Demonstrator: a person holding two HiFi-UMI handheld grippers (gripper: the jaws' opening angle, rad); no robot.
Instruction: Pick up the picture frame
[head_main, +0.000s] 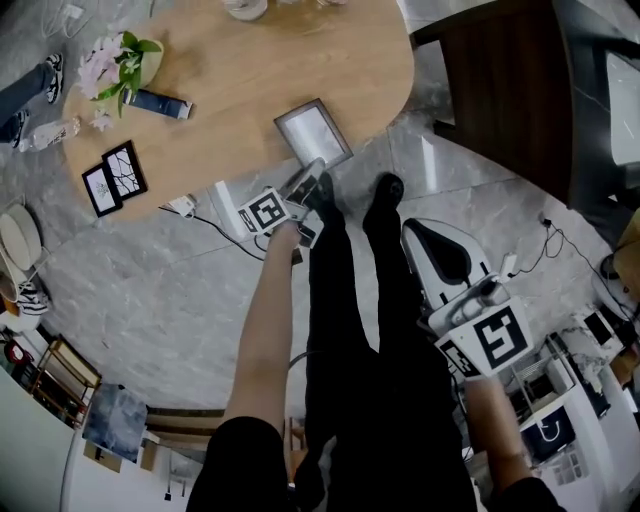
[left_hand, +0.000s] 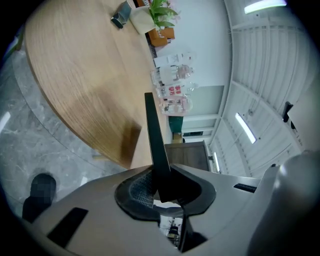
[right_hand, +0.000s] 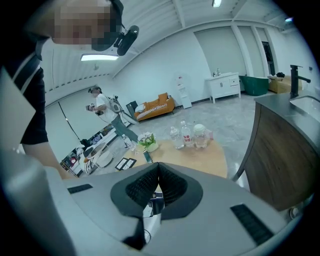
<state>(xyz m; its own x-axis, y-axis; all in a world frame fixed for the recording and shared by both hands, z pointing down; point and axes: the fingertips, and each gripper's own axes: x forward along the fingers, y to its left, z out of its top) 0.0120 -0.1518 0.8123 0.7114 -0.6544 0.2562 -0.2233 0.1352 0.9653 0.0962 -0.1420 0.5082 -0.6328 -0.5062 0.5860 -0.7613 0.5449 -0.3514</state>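
The left tool (head_main: 306, 183) is clenched on the near edge of the frame (head_main: 313, 133). In the left gripper view its pads pinch the frame (left_hand: 154, 135), which shows edge-on as a thin dark strip running from the tool (left_hand: 161, 181) toward 12 o'clock. A soft shadow lies on the wood at 9 o'clock of that strip. Whether the far edge touches the wood cannot be told.

In the head view the frame sits over the rim of the round wooden bench (head_main: 260, 70) at the bench's 5 o'clock side, grey glass face up, and part of it overhangs the marble floor (head_main: 150, 290). From the frame, a pot of flowers (head_main: 125, 62) stands at 10 o'clock, with a dark bar (head_main: 160, 103) just beside it. A pair of small dark frames (head_main: 115, 178) lies at 8 o'clock near the rim.

The right tool (head_main: 488, 293) hangs at 4 o'clock of the left one, well apart from the bench and off to the side of the person's black-clad legs (head_main: 350, 300). In the right gripper view this tool (right_hand: 157, 175) is clenched on nothing, its ribbed pads meeting. Beyond it, the bench (right_hand: 200, 157) carries the flowers (right_hand: 146, 141) and some bottles (right_hand: 187, 135). A dark cabinet (right_hand: 285, 150) stands at 3 o'clock, and another person (right_hand: 100, 105) stands far off at 10 o'clock
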